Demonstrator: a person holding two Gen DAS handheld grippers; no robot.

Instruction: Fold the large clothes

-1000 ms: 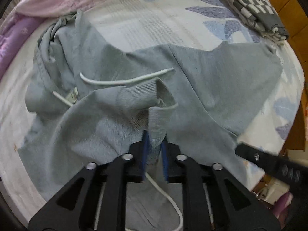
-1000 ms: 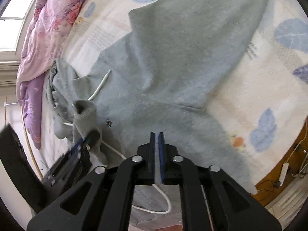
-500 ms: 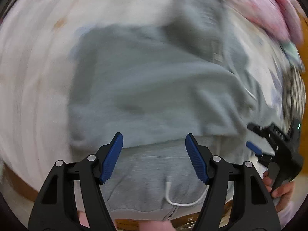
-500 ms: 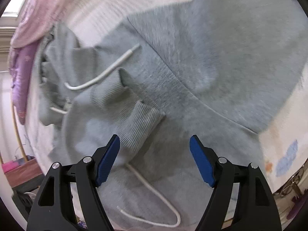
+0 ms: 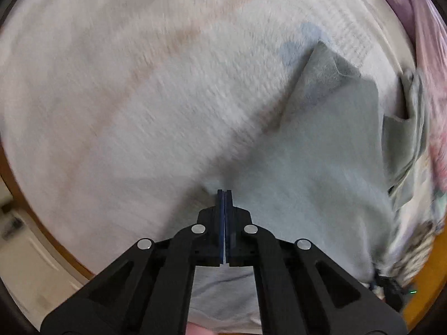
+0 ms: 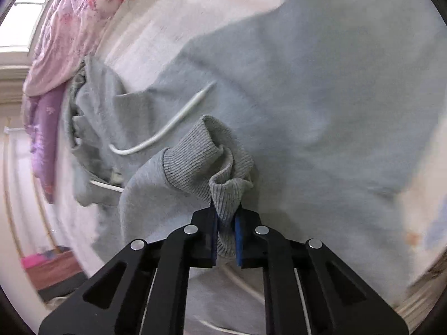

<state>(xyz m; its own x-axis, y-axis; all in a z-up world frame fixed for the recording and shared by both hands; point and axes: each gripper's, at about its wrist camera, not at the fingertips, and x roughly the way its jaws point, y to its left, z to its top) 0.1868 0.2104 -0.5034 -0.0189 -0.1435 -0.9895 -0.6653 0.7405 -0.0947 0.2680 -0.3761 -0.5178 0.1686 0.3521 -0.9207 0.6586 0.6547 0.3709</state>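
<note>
Bedsheet (image 5: 139,97), pale and blurred, is filling most of my left wrist view. My left gripper (image 5: 225,195) is pointing down at the grey hoodie (image 5: 321,167), which is lying spread on the sheet toward the right of this view. Its blue pads are pressed together at the garment's edge; I cannot tell whether any fabric is caught between them. A purple and pink quilt (image 5: 424,42) is running along the upper right.

In my right wrist view, my right gripper (image 6: 226,217) is closing on the ribbed sleeve cuff (image 6: 223,195), with the knit bunched between the blue pads and standing up above the fingertips. The sleeve is curling back to the left across the hoodie's body, which is covering most of the bed here. A white drawstring (image 6: 167,128) is lying on the fabric just beyond the cuff. The hood is crumpled at the left, beside the floral quilt.
</note>
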